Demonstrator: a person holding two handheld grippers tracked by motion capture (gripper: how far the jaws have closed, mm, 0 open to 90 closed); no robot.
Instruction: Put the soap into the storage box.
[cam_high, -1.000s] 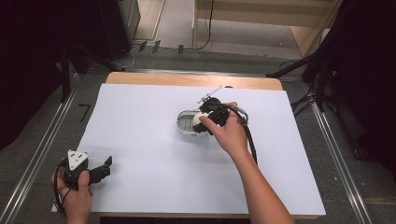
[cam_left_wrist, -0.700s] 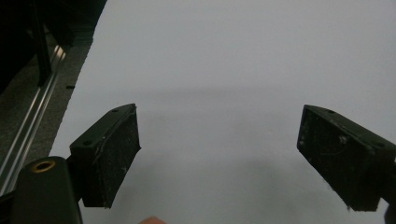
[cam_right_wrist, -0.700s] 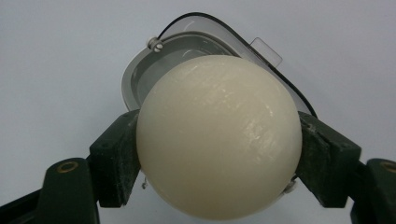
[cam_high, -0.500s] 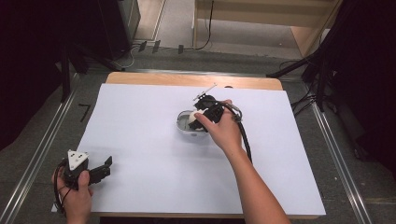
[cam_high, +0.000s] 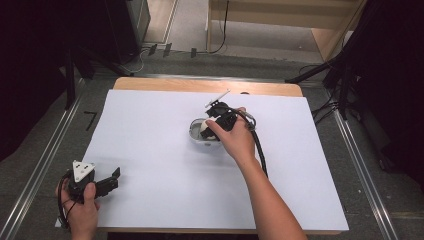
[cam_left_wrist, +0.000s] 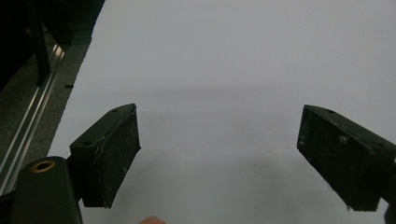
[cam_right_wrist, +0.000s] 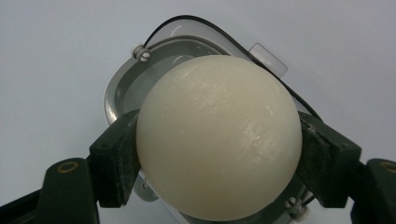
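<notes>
My right gripper (cam_high: 209, 131) (cam_right_wrist: 219, 149) is shut on a cream-white ball (cam_right_wrist: 218, 135) (cam_high: 206, 131), held between both black pads just above a small grey container (cam_right_wrist: 122, 91) (cam_high: 195, 131) with a clear rim and a wire clasp. The container sits near the middle of the white sheet. Far down at the front left corner, my left gripper (cam_high: 116, 178) (cam_left_wrist: 219, 158) rests low over the sheet, its jaws wide apart with nothing between them.
A white sheet (cam_high: 150, 150) covers the wooden table (cam_high: 165, 85). A metal rail (cam_high: 40, 165) runs along the left side, another along the right. Dark stands and cables lie on the floor beyond the far edge.
The right hand has shifted slightly left and toward me, bringing the ball over the container. The left gripper has stayed put.
</notes>
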